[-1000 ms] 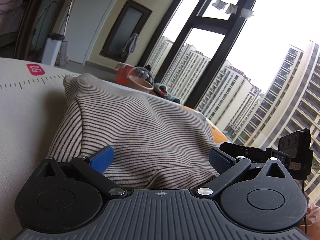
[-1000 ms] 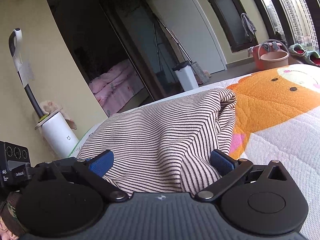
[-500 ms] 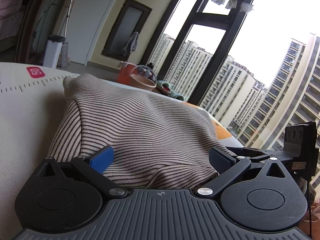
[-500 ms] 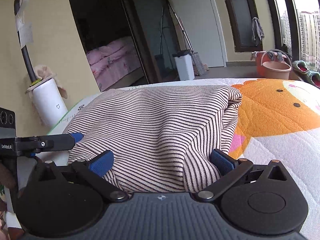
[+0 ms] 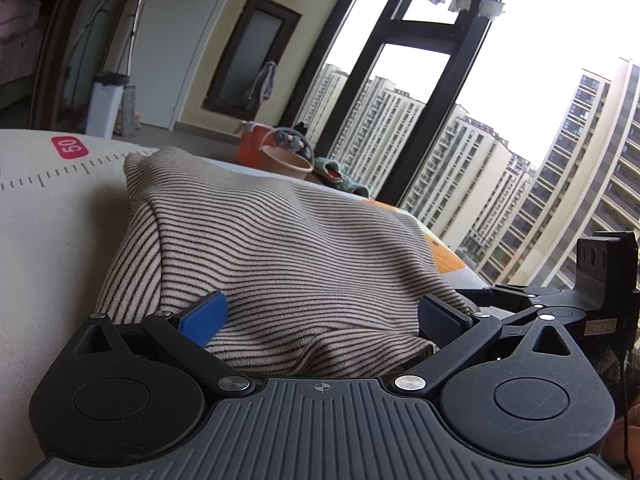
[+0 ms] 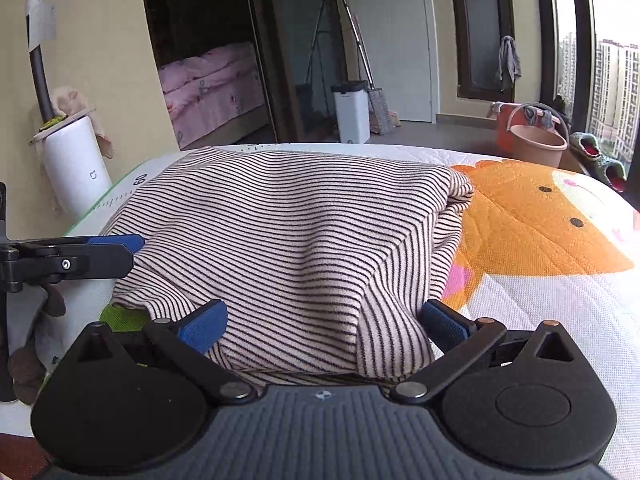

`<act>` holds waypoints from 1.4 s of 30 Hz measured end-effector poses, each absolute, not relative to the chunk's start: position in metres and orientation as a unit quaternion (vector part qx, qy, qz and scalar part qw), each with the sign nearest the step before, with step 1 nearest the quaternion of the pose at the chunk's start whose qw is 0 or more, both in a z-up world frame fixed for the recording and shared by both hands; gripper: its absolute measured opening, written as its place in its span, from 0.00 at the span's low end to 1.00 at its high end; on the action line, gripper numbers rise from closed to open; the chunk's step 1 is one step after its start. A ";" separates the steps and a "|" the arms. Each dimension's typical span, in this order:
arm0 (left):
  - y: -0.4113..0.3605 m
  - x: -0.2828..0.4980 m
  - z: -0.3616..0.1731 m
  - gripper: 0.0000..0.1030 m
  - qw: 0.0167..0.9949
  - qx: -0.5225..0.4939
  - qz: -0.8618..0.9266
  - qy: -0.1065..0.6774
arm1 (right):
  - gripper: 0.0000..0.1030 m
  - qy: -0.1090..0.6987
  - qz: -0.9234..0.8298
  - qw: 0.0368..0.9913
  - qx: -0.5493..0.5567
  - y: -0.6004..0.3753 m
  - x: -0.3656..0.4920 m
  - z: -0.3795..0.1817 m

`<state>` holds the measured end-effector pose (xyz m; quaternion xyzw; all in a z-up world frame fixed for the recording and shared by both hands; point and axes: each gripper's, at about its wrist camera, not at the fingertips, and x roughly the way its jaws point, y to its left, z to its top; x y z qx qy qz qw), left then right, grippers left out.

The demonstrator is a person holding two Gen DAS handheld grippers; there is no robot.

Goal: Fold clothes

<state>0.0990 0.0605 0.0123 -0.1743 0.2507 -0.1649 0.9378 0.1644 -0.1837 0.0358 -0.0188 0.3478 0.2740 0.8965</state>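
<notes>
Between the blue pads of the left hand-held gripper (image 5: 322, 318) lies the near edge of the striped garment (image 5: 280, 264), the jaws standing wide apart with the cloth bunched between them; whether either pad presses the fabric cannot be told, since the folds cover the pads' inner faces. The right hand-held gripper (image 6: 323, 320) sits the same way at another edge of the striped garment (image 6: 304, 240), its jaws spread and a hump of cloth rising between them. The garment's underside and lower layers are hidden by its own top fold. It lies heaped on a quilted mat (image 6: 560, 300): an orange cartoon animal (image 6: 532, 224) is printed to the garment's right, partly under the cloth, and a printed ruler edge with a red "50" label (image 5: 69, 147) runs to its left. Beyond the garment, past the mat's far edge, stand an orange bucket (image 6: 536, 142) and a white bin (image 6: 352, 112). The left tool's side arm pokes in at the garment's left edge, its body cut off by the frame.
</notes>
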 end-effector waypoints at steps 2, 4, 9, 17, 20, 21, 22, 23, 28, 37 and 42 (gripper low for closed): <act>0.061 0.099 0.012 1.00 0.938 -0.175 -0.165 0.251 | 1.00 0.354 0.255 0.900 -0.005 -0.191 0.165 0.039; 0.062 0.100 0.012 1.00 0.938 -0.174 -0.165 0.252 | 1.00 0.339 0.241 0.909 0.003 -0.198 0.164 0.048; 0.061 0.100 0.012 1.00 0.938 -0.173 -0.164 0.252 | 0.94 0.294 0.214 0.930 0.048 -0.211 0.179 0.075; 0.061 0.099 0.013 1.00 0.938 -0.173 -0.164 0.252 | 0.79 0.342 0.165 0.917 0.120 -0.212 0.248 0.051; 0.062 0.099 0.012 1.00 0.938 -0.175 -0.164 0.251 | 0.75 0.351 0.176 0.912 0.120 -0.201 0.256 0.036; 0.062 0.100 0.012 1.00 0.938 -0.176 -0.165 0.251 | 0.56 0.349 0.187 0.911 0.115 -0.197 0.256 0.037; 0.062 0.100 0.012 1.00 0.937 -0.177 -0.165 0.251 | 0.42 0.345 0.198 0.911 0.108 -0.192 0.256 0.040; 0.062 0.100 0.012 1.00 0.937 -0.178 -0.165 0.251 | 0.34 0.339 0.200 0.914 0.097 -0.186 0.255 0.046; 0.065 0.100 0.011 1.00 0.936 -0.185 -0.167 0.249 | 0.22 0.287 0.207 0.934 0.053 -0.173 0.249 0.076; 0.056 0.104 0.017 1.00 0.932 -0.148 -0.182 0.275 | 0.35 0.299 0.179 0.937 0.038 -0.180 0.260 0.030; 0.076 0.102 0.037 1.00 0.915 -0.222 -0.199 0.271 | 0.48 0.307 0.186 0.928 0.103 -0.200 0.267 0.024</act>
